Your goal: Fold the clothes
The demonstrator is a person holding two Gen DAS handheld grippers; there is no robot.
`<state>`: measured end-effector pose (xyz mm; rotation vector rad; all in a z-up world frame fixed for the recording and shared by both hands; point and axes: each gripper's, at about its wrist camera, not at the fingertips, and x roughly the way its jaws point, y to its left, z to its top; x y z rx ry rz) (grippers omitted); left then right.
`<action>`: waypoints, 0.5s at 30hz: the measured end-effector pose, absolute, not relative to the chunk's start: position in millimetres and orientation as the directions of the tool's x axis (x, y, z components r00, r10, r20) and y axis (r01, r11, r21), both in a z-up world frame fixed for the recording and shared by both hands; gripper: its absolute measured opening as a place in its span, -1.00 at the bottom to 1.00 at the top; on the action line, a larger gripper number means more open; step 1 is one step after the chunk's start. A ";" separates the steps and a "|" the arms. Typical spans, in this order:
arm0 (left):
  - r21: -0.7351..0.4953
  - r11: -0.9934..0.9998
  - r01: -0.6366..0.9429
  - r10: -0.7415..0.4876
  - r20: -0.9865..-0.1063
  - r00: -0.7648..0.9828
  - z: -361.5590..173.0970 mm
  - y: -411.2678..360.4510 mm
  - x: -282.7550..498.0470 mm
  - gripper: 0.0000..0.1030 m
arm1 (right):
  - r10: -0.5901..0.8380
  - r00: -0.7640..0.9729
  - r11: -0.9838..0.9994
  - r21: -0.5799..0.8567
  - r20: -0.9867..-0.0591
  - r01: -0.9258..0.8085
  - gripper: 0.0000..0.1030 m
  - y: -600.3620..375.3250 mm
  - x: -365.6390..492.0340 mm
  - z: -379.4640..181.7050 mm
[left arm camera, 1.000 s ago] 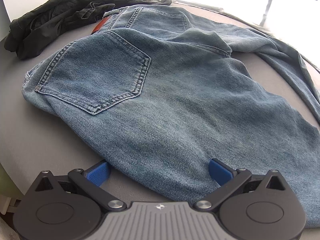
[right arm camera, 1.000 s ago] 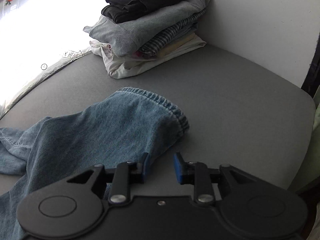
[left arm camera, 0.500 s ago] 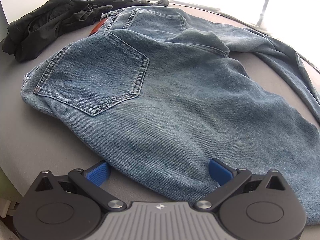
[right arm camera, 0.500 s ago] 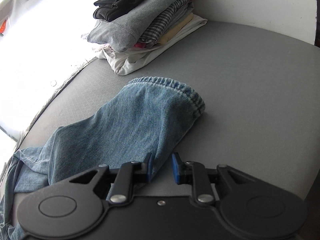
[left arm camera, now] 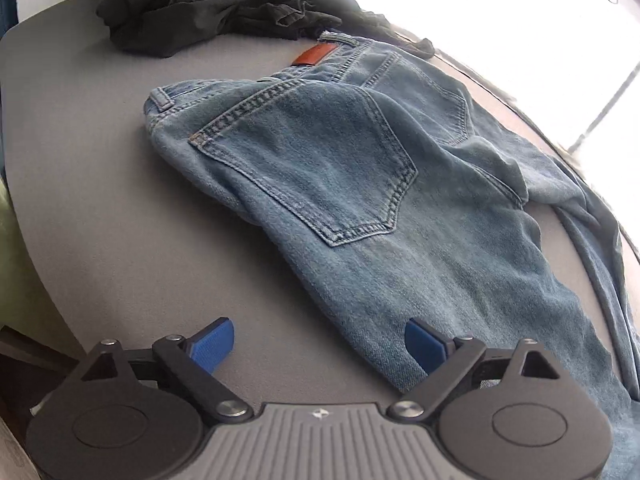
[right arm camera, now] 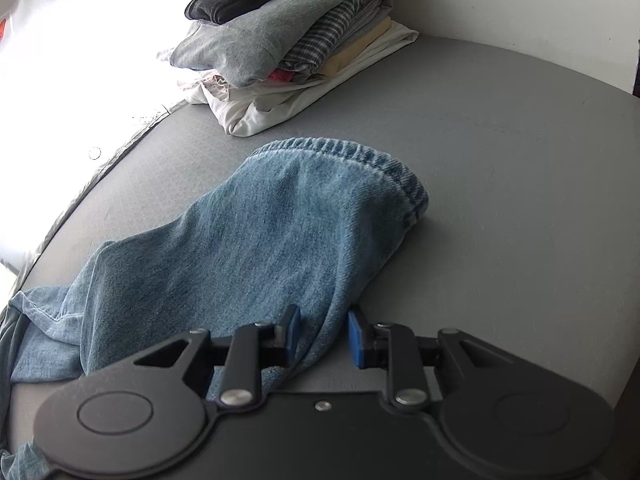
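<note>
Blue jeans [left arm camera: 360, 184] lie back-pockets up on the grey table [left arm camera: 100, 200], with a brown leather patch [left arm camera: 314, 54] at the waistband. My left gripper [left arm camera: 318, 340] hovers over their near edge with its jaws closing. One pad is above bare table, the other above denim, and neither presses on anything. In the right wrist view one jeans leg [right arm camera: 260, 240] runs out to its hem [right arm camera: 360, 160]. My right gripper [right arm camera: 324, 332] pinches a fold at the leg's near edge, its jaws easing slightly with the denim still between the pads.
A crumpled black garment [left arm camera: 208, 4] lies at the table's far end beyond the waistband. A stack of folded clothes [right arm camera: 288, 40] stands at the back by the white wall. Bare grey tabletop [right arm camera: 500, 200] stretches to the right of the leg.
The left gripper has swung and rolled so the jeans sit further right; its left finger has come off the denim onto bare table and its jaws are narrower. The right gripper has dipped closer to the leg.
</note>
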<state>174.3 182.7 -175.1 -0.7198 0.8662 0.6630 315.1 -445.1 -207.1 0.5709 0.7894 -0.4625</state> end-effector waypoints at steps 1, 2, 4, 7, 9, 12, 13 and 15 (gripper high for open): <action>-0.311 0.546 -0.778 0.221 -0.842 0.492 -176.3 194.6 169.2 0.77 | -0.173 0.620 0.747 0.307 -0.766 0.589 -0.49 -446.4 315.4 -207.0; -0.336 0.508 -0.793 0.223 -0.838 0.498 -177.5 206.1 164.7 0.77 | -0.173 0.619 0.739 0.314 -0.766 0.596 -0.48 -447.8 315.7 -207.0; -0.374 0.451 -0.810 0.232 -0.827 0.511 -178.4 226.9 159.4 0.77 | -0.166 0.620 0.717 0.339 -0.767 0.610 -0.42 -451.4 315.6 -206.8; -0.389 0.422 -0.819 0.255 -0.816 0.519 -178.1 250.5 165.0 0.79 | -0.157 0.629 0.673 0.383 -0.762 0.633 -0.22 -457.6 314.5 -206.4; -0.392 0.409 -0.824 0.271 -0.810 0.520 -178.5 265.0 170.9 0.79 | -0.180 0.626 0.635 0.397 -0.759 0.663 -0.18 -462.5 316.1 -207.2; -0.431 0.346 -0.833 0.273 -0.803 0.529 -182.1 282.6 176.4 0.75 | -0.177 0.624 0.591 0.424 -0.761 0.686 -0.71 -470.1 320.9 -209.8; -0.429 0.331 -0.841 0.286 -0.803 0.522 -181.3 287.0 178.0 0.54 | -0.174 0.619 0.581 0.429 -0.766 0.692 -0.82 -472.3 323.4 -209.9; -0.423 0.317 -0.849 0.298 -0.805 0.513 -178.4 297.2 182.6 -0.47 | -0.185 0.636 0.593 0.431 -0.749 0.680 -0.90 -469.7 327.0 -199.3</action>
